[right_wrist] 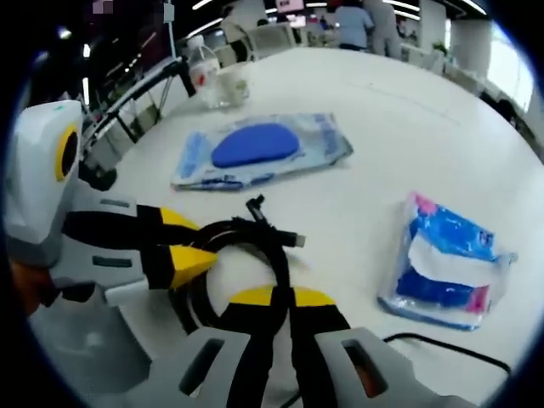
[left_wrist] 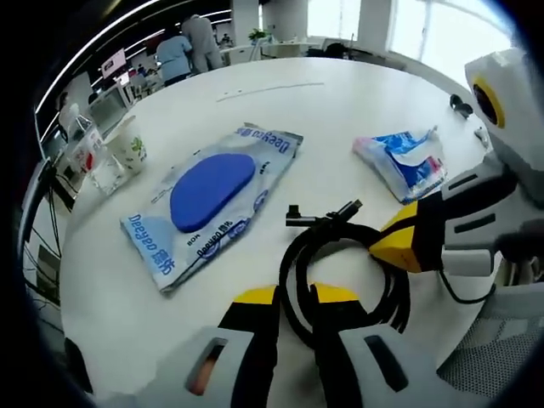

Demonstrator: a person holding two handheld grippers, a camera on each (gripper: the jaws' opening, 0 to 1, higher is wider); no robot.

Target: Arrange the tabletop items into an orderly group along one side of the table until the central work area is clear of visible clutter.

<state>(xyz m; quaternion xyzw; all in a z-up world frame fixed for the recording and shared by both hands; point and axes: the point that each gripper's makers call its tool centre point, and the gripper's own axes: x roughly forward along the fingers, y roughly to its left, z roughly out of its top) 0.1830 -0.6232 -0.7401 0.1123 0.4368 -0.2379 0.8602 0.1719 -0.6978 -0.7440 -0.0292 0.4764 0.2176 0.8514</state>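
Black coiled cable (left_wrist: 340, 272) looped, plug ends free; left gripper (left_wrist: 293, 297) and right gripper (right_wrist: 280, 299) both clamped on it.

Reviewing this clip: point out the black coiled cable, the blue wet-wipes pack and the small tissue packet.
Black cable (left_wrist: 299, 272), left gripper view, on the left side of the coil.
Wet-wipes pack (left_wrist: 212, 180), left gripper view, on its blue oval lid.
Tissue packet (right_wrist: 446, 259), right gripper view, on its white middle.

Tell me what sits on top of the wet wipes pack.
A blue oval lid sits flat on the middle of the wet wipes pack, which lies on the white table. The lid is shut, so the wipes inside cannot be seen.
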